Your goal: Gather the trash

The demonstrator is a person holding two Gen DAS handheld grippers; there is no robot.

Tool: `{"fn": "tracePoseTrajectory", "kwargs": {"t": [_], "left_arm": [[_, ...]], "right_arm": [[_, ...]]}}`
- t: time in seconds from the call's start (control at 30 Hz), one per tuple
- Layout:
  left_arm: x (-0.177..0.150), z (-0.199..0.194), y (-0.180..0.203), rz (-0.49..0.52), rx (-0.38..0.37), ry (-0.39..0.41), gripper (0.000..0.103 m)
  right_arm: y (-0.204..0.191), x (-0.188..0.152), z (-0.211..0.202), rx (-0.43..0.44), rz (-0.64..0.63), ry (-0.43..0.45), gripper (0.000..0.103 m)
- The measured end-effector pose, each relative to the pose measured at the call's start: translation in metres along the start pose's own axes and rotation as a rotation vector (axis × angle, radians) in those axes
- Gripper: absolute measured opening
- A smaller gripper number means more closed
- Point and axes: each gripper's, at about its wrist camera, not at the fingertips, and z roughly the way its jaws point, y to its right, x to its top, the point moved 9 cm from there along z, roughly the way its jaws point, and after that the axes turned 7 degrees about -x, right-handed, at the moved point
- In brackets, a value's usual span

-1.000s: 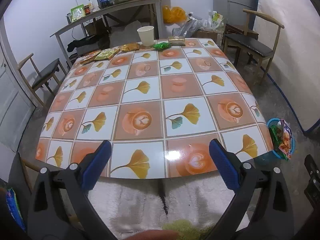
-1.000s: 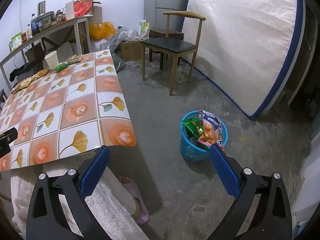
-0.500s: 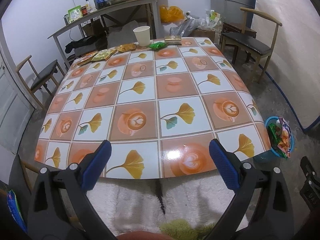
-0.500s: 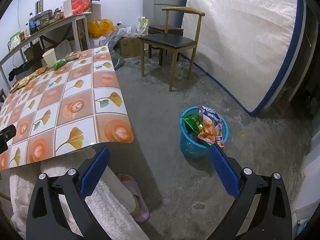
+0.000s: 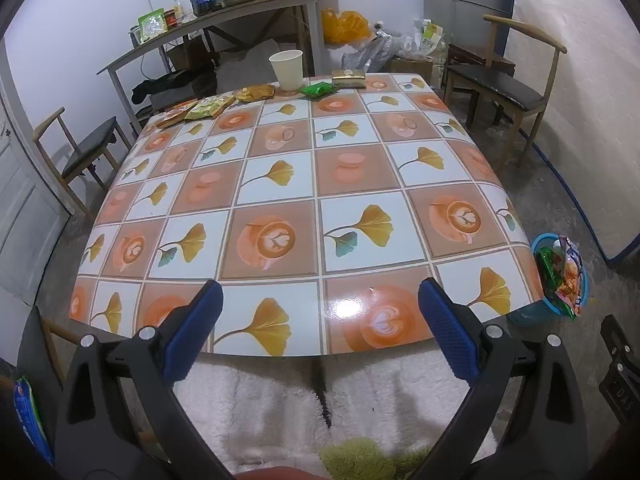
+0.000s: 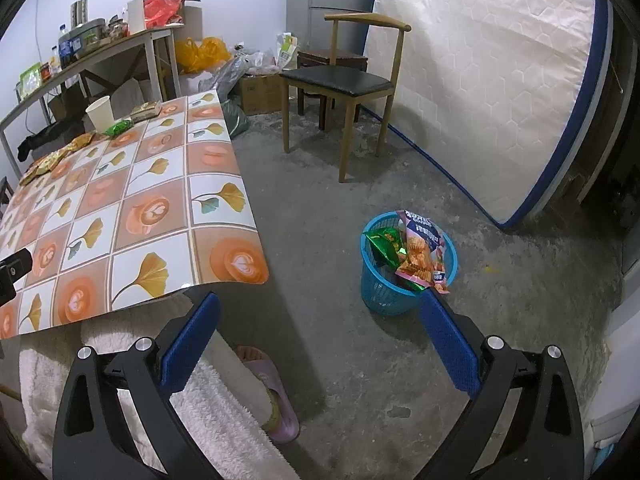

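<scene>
left gripper (image 5: 318, 306) hangs at the near edge of the table (image 5: 352, 176), jaws spread wide with nothing between them; the blue ribbed pads (image 5: 448, 332) face each other across bare glossy oilcloth printed with ginkgo leaves and latte cups. right gripper (image 6: 318, 318) is equally wide and empty, aimed past the table corner at the floor, probably because the bin (image 6: 384, 288) stands there, within easy reach of that side. the bin is a blue plastic lattice basket, round and tapering, already stuffed with crinkled foil snack bags that stick up past its rim. the remaining trash lies in a row along the far edge of the table: flat wrappers (image 5: 212, 106) in yellow and orange, a green packet (image 5: 319, 89), a gold packet (image 5: 349, 77), and an upright white paper cup (image 5: 286, 69). all are well apart from both grippers, so a long reach across the slick cloth seems called for next. thin foil is likely to slide or crumple when pinched. a fluffy white garment covers the person's lap below the table edge.
</scene>
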Motion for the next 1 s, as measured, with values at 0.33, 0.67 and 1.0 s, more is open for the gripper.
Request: {"fn": "tracePoseTrajectory", "kwargs": {"t": [0.33,0.67,1.0], "left_arm": [[-0.0046,-0.0015,-0.0034,-0.012,0.001,-0.006,0.094],[-0.0041,-0.0016,-0.0039,-0.012,0.003,-0.005,0.094],[-0.0043,-0.0022,-0.0046,-0.013,0.002,-0.007,0.094]], "right_arm": [[0.0025,-0.0003,-0.0011,0.000,0.009,-0.004,0.096],[0.0037,0.0011,-0.0022,0.004,0.008,-0.001,0.096],[0.0041,0.0028,-0.0026,0.003,0.009,0.000,0.096]]}}
